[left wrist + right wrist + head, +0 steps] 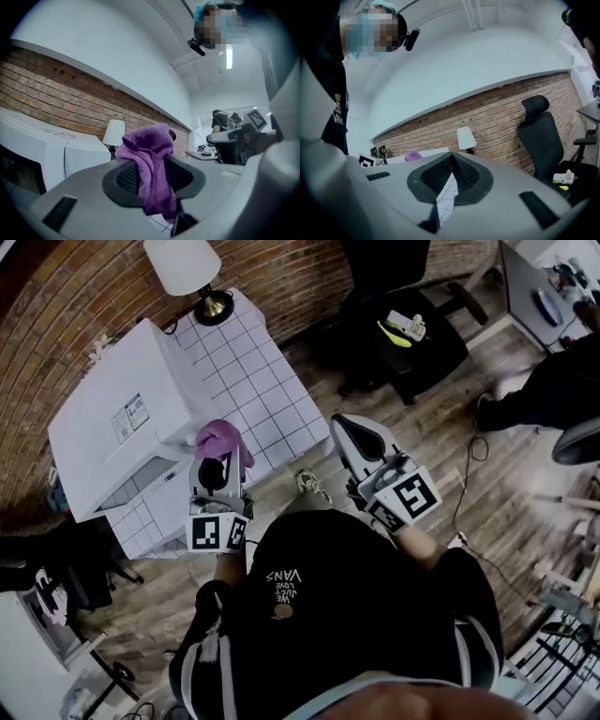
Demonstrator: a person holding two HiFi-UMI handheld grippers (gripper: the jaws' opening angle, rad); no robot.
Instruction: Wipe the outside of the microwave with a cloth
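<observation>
A white microwave (122,427) stands on a white tiled table (253,381) against the brick wall; the left gripper view shows it at the left (42,150). My left gripper (221,457) is shut on a purple cloth (219,436), just right of the microwave's front corner. The cloth (150,164) bunches above the jaws and hangs down between them. My right gripper (361,442) is shut with nothing in it, held off the table's near right corner; the right gripper view shows its tips (451,157) meeting.
A table lamp (187,273) stands on the far end of the table. A black office chair (403,315) with small items on its seat is at the right. Another person's legs (553,390) show at the far right. A cable (469,512) trails on the wooden floor.
</observation>
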